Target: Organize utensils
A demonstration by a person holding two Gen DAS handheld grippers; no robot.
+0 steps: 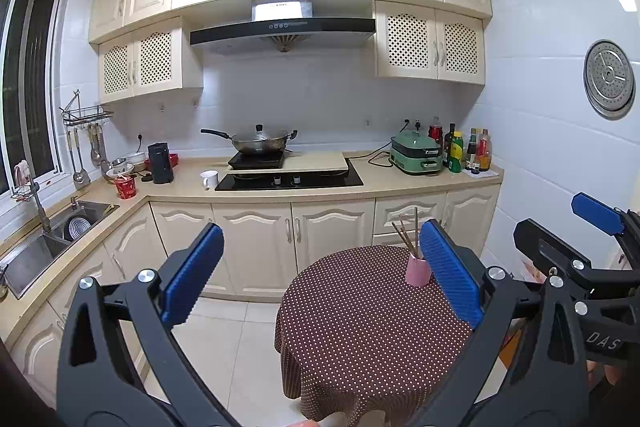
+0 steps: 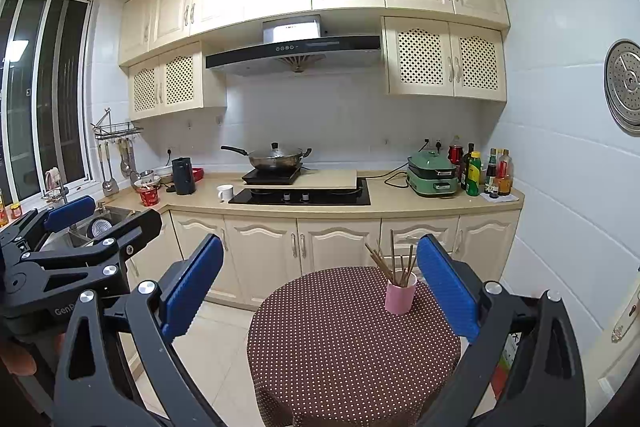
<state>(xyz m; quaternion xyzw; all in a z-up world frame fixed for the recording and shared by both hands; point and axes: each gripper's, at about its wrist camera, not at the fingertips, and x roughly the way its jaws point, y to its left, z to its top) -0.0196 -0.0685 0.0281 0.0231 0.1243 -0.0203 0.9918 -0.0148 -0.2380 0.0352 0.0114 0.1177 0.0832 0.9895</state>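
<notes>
chopsticks (image 2: 394,263) stand upright in a pink cup (image 2: 400,294) on the far right part of a round table (image 2: 352,347) w/ brown dotted cloth, kitchen counter (image 2: 400,205) behind. left gripper (image 1: 320,275) held above the table's near side, jaws wide apart, empty. right gripper (image 2: 320,287) beside it, also spread, nothing in it.

Chopsticks (image 2: 394,263) in cup (image 2: 400,294), cup on table (image 2: 352,339), counter (image 2: 400,205) behind
</notes>
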